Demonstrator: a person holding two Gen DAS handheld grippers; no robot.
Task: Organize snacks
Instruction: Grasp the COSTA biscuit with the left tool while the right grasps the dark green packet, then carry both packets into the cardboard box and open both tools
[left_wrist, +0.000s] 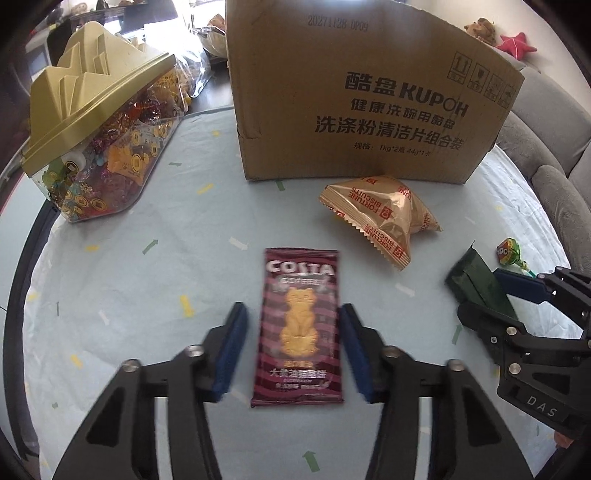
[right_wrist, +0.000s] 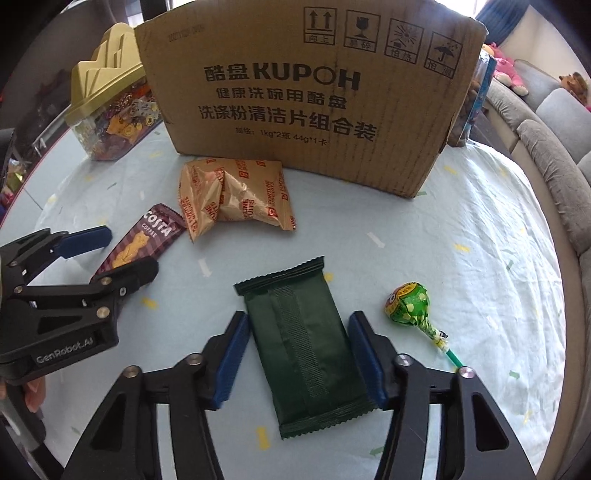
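Four snacks lay on the table (right_wrist: 480, 229) by one cardboard box (right_wrist: 306, 92) and one candy jar (left_wrist: 99, 147) (gold lid): one brown cookie pack (left_wrist: 299, 325), one gold biscuit bag (left_wrist: 376, 218), one green packet (right_wrist: 306, 354), one lollipop (right_wrist: 408, 304). The left gripper (left_wrist: 295, 314) had its jaws around the cookie pack, one pad touching, one just beside. The right gripper (right_wrist: 299, 325) had its jaws against the green packet's sides.

A round table (right_wrist: 480, 229) is covered by a pale blue cloth sprinkled with small arrow marks. To the right of the table a grey upholstered sofa (right_wrist: 546, 122) is seen curving along its edge, and soft toys, among them a red star-shaped one (left_wrist: 515, 45), are set on the sofa's back. Beyond the table, at upper left, dim furniture is made out only vaguely. The table is lit by bright daylight.
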